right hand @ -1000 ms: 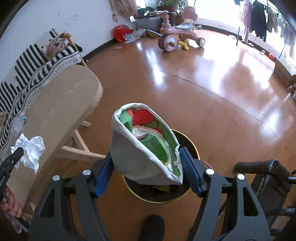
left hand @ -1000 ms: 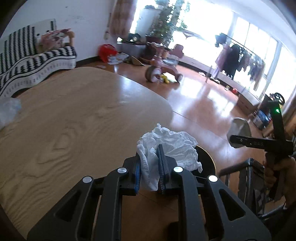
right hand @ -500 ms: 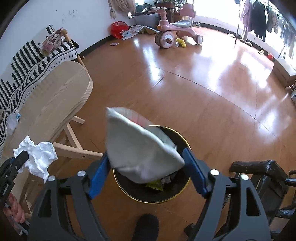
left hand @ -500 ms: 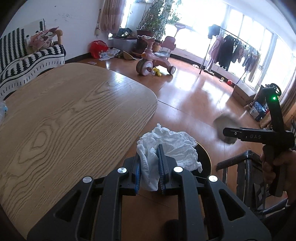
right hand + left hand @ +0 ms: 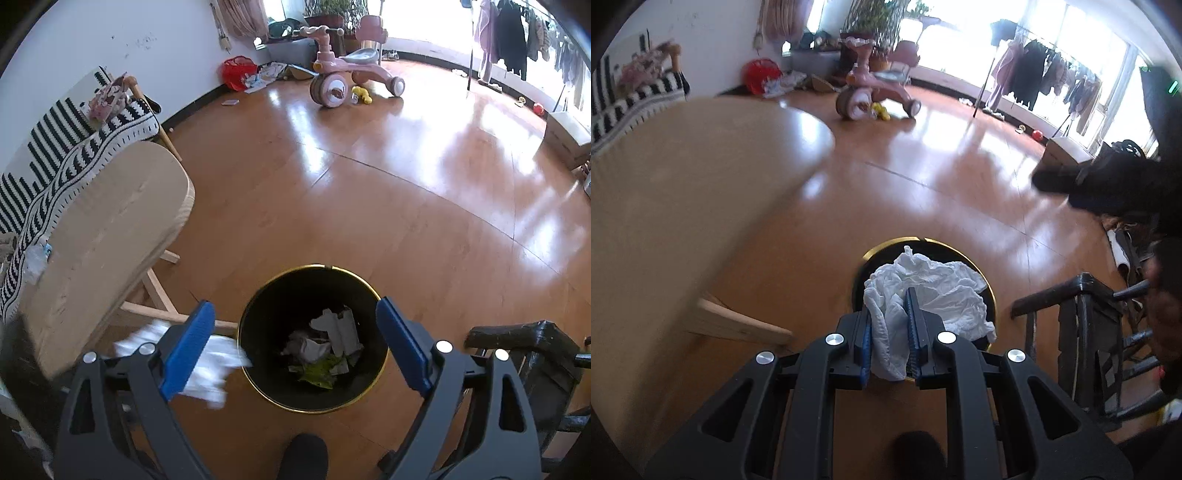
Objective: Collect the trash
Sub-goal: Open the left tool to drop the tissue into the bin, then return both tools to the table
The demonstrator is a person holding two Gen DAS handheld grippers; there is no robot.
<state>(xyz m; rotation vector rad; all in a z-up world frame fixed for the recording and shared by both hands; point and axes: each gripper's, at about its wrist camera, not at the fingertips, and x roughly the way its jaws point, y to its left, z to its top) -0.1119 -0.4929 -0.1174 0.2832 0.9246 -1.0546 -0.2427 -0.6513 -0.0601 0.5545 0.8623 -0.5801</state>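
Observation:
My left gripper (image 5: 889, 321) is shut on a crumpled white tissue (image 5: 934, 291), which hangs over the black bin with a gold rim (image 5: 988, 286) on the floor. In the right wrist view that tissue (image 5: 210, 363) shows blurred at the bin's left edge. My right gripper (image 5: 295, 339) hovers above the bin (image 5: 314, 338) with its jaws still opening and nothing between them. Inside the bin lie a pale wrapper (image 5: 338, 328), crumpled paper and green scraps.
The wooden table (image 5: 99, 236) stands left of the bin, with a clear plastic scrap (image 5: 35, 258) on it. A dark chair (image 5: 532, 350) is to the right. A shoe tip (image 5: 304, 456) is just below the bin. A pink tricycle (image 5: 343, 79) stands far off.
The right gripper opened and the wrapper dropped from it into the bin. The left gripper swung off the table with the tissue and came down over the bin.

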